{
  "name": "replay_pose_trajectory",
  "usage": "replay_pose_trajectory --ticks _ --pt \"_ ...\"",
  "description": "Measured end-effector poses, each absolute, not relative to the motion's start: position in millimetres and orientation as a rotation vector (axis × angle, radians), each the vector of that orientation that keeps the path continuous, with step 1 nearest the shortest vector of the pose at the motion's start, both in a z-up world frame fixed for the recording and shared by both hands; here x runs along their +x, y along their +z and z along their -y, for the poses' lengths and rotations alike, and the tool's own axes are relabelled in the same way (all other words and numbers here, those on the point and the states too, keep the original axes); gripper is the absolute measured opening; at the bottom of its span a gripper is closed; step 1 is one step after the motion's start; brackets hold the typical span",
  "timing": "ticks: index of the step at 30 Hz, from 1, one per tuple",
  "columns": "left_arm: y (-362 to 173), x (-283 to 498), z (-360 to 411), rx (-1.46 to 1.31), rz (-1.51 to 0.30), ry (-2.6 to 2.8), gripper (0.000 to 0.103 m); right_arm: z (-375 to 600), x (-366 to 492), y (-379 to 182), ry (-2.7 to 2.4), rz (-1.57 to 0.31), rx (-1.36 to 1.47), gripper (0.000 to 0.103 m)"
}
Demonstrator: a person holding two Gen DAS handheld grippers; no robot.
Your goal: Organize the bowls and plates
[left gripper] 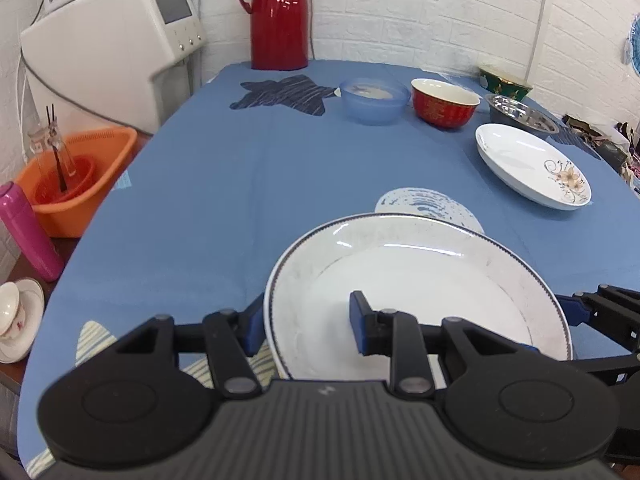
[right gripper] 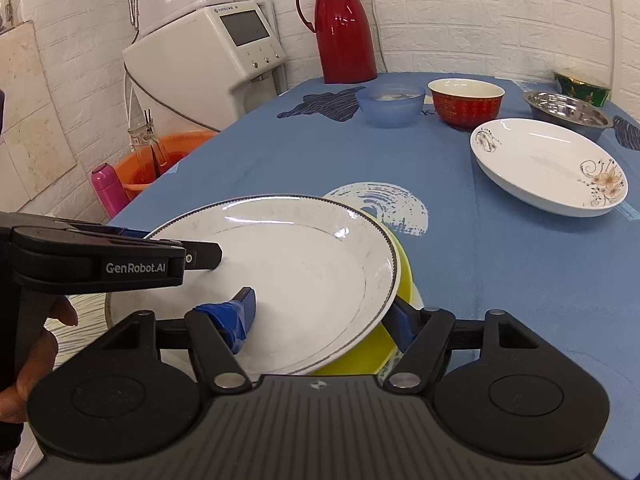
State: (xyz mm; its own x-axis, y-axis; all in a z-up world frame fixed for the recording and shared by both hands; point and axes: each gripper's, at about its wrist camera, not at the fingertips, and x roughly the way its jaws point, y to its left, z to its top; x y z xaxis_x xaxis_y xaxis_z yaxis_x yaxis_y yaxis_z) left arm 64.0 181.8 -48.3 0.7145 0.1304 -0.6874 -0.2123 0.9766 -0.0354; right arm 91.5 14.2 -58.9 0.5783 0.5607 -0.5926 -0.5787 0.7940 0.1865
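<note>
Tabletop [left gripper: 240,184] under a blue printed cloth, white brick walls behind. Left gripper [left gripper: 306,322]: fingers straddle the left rim of the dark-edged white plate [left gripper: 400,280], one pad inside, one outside; whether they press it, cannot tell. Right gripper [right gripper: 324,316]: fingers straddle the same plate's right rim [right gripper: 280,272], same doubt. Plate is round, no long axis; tilted, right edge raised over a yellow dish [right gripper: 360,356]. A hand [right gripper: 24,364] holds the left tool. Beyond the right fingers, well apart: flowered white plate [right gripper: 548,164]. Farther: blue bowl [right gripper: 390,104], red bowl [right gripper: 466,102], steel bowl [right gripper: 568,110], green bowl [right gripper: 582,84]. Farthest: red jug [right gripper: 344,28]. Beyond the left fingers, off the tabletop: orange basin [left gripper: 76,176], white machine [left gripper: 116,64].
</note>
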Motion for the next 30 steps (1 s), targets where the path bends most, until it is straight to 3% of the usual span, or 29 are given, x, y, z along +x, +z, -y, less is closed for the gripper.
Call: replay_pose_trajectory --ticks 6,8,10,13,30 --pt "-56.5 63.4 -190.2 -0.164 -0.763 0.167 0.037 -13.4 92.3 -59.2 0.669 -0.686 -0.005 0.056" --pt "-54.0 61.8 -188.2 -0.153 -0.745 0.160 0.044 -10.8 90.7 -55.9 0.653 -0.664 0.002 0.056" --pt "-49.8 59.1 -185.3 -0.144 -0.720 0.150 0.059 -6.1 88.0 -49.7 0.635 -0.619 0.017 0.056" --pt "-41.1 55.8 -181.9 -0.132 -0.683 0.146 0.067 1.4 83.8 -37.1 0.614 -0.545 0.027 0.056" --pt "-32.4 58.7 -161.9 -0.102 -0.710 0.149 0.075 32.9 91.4 -45.9 0.604 -0.603 0.149 0.057"
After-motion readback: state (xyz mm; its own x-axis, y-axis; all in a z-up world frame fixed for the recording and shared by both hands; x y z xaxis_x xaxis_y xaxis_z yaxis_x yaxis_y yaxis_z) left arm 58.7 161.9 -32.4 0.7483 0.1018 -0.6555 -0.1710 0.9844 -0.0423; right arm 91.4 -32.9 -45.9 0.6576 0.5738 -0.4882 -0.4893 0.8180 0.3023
